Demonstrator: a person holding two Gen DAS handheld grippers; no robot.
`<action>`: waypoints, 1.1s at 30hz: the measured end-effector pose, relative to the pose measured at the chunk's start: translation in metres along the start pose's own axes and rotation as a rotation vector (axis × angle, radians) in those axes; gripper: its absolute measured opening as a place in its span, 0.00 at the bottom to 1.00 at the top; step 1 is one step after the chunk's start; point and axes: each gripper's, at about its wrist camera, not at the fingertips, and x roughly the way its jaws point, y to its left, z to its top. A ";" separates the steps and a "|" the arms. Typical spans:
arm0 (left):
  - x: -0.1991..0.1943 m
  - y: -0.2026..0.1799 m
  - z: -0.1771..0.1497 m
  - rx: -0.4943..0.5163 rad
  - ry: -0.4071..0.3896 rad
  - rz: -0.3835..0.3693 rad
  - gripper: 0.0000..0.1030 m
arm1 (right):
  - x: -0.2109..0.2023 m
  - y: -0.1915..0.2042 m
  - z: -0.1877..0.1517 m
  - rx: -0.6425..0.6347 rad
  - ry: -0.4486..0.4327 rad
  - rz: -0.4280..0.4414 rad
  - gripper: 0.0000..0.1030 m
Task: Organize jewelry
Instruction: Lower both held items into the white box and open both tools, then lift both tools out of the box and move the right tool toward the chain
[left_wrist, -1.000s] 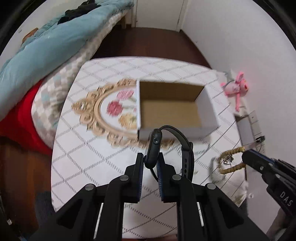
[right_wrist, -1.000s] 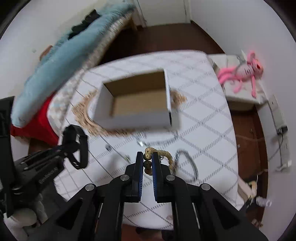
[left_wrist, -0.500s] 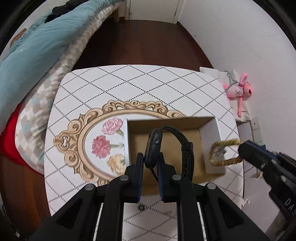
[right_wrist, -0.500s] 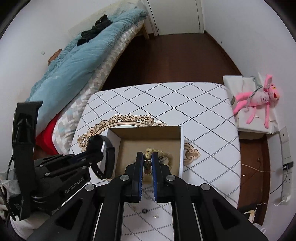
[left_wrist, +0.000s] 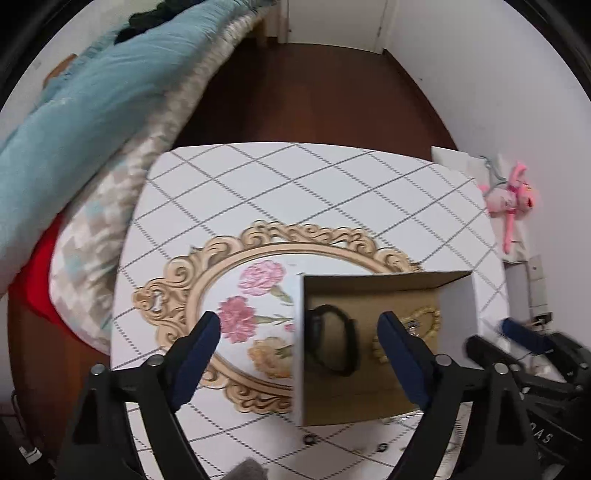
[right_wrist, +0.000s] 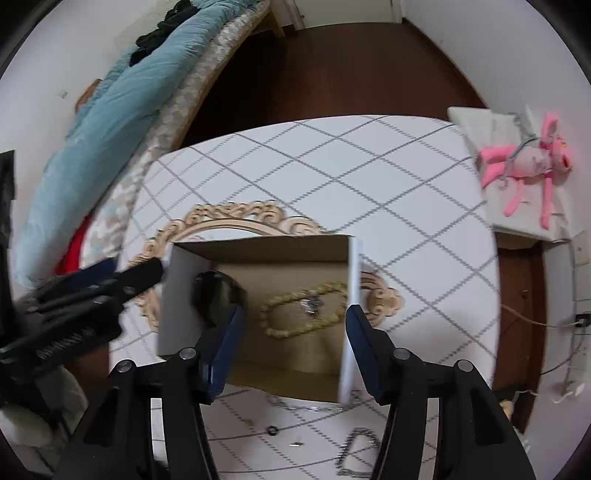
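Both sets of fingers are spread wide apart and hold nothing. The left gripper (left_wrist: 299, 336) hangs over the left wall of the box (left_wrist: 300, 332), and the right gripper (right_wrist: 293, 325) hangs right over the inside of the box.

Two things lie on the box floor. The black watch (left_wrist: 334, 345) is on the left side, curled in a loop. The gold bead bracelet (right_wrist: 301, 314) is on the right side, lying flat with its long way going left to right and a small silver charm in its middle.

What is left to tidy lies on the counter (right_wrist: 406, 221), just in front of the near wall of the box. A silver chain (right_wrist: 306, 406) runs along that wall, left to right. A second chain (right_wrist: 356, 454) sits a bit nearer, bunched in a loop. A small black ring (right_wrist: 272, 430) and a tiny pale bit are close by too.

All of these lie below and behind the right fingers, toward the person. I think the right hand is nearer to both chains, so it would need to pull back and come down. The chains look thin and floppy, so they may slip.
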 end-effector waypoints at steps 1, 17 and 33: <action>0.001 0.001 -0.005 0.007 -0.012 0.017 0.98 | 0.000 0.001 -0.004 -0.017 -0.007 -0.042 0.65; 0.014 -0.001 -0.052 0.000 -0.042 0.084 1.00 | 0.015 -0.007 -0.042 -0.053 -0.040 -0.283 0.96; -0.065 -0.008 -0.080 -0.018 -0.190 0.052 1.00 | -0.059 0.005 -0.073 -0.034 -0.214 -0.302 0.96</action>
